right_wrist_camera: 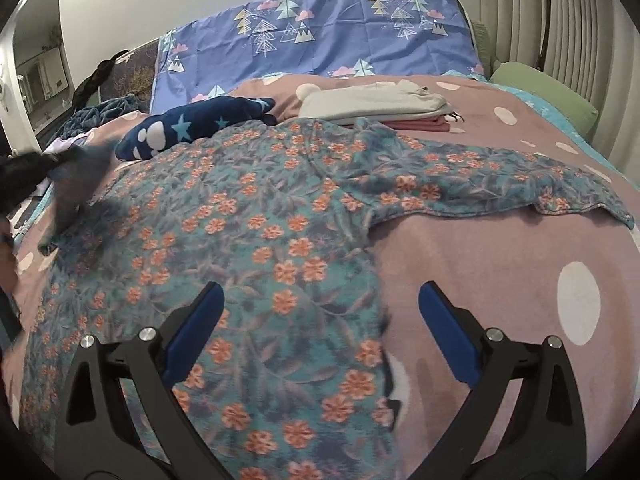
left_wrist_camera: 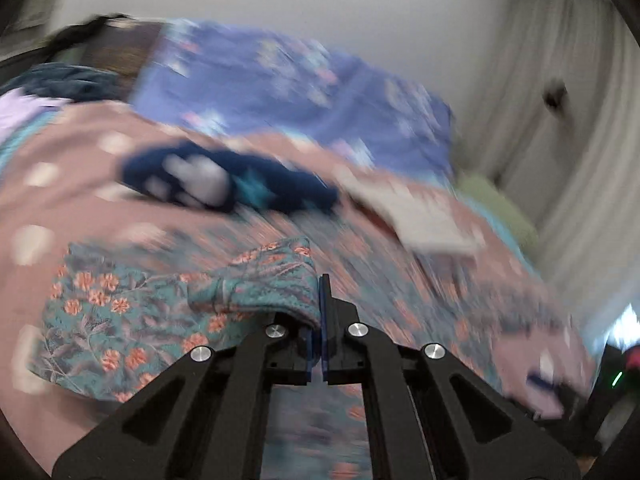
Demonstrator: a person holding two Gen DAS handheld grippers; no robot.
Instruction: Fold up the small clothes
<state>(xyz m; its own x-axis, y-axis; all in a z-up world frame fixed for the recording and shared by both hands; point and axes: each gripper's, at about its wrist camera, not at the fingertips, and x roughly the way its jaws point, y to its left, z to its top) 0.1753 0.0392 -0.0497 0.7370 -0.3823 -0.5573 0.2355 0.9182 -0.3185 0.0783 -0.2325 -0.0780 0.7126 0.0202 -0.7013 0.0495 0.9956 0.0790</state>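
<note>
Left gripper (left_wrist_camera: 322, 300) pinches a sleeve edge of the teal orange-flowered cotton top (right_wrist_camera: 280, 240), lifted so I can fold it inward. Right gripper (right_wrist_camera: 320, 320) hangs spread wide, empty, over the top lying flat on the pink dotted blanket (right_wrist_camera: 480, 260).

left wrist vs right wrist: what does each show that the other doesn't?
Left wrist only: the left hand-held gripper shut on a fold of the floral garment.
Right wrist only: the right hand-held gripper open above that garment, its spread sleeve, and a mirror.
Both: the navy star-print item, folded clothes stack, blue tree-print sheet, pink dotted blanket.
</note>
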